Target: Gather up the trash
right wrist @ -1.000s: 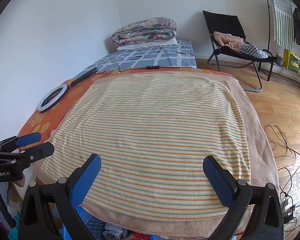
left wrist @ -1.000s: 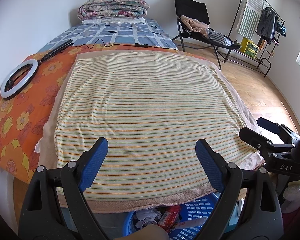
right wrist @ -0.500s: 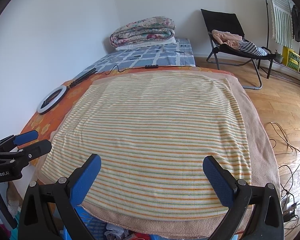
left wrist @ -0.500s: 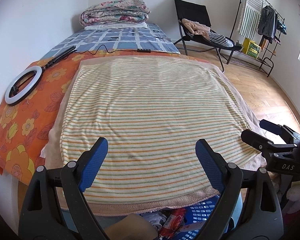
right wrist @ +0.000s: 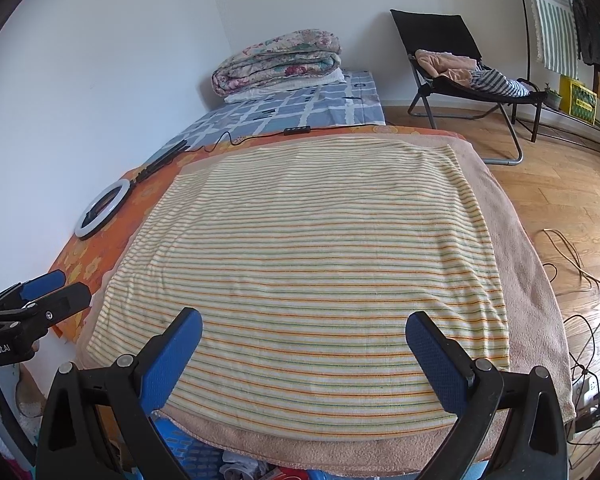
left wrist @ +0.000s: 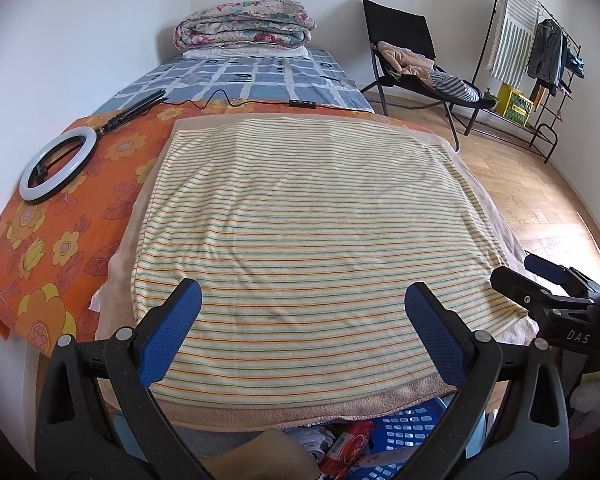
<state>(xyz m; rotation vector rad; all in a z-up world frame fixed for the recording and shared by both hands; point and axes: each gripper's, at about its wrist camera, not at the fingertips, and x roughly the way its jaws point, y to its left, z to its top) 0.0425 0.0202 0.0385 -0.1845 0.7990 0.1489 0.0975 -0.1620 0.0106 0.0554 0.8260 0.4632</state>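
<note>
Both wrist views have tilted up slightly over the last second, so less of the blue perforated plastic basket (left wrist: 404,436) shows under the near edge of the bed. Left gripper (left wrist: 300,328) and right gripper (right wrist: 302,350) hang spread wide and empty above the cream towel with thin orange and green stripes (left wrist: 304,216). Trash, a red wrapper (left wrist: 342,446) and crumpled white paper (left wrist: 310,438), already sits in the basket. Nothing loose shows on the bed, so a hurried downward reach could snag the towel's near edge and drag it off. Most of the basket is hidden by bedding and gripper frames; the tan shape (left wrist: 260,456) at bottom centre is cut off and unidentifiable.
</note>
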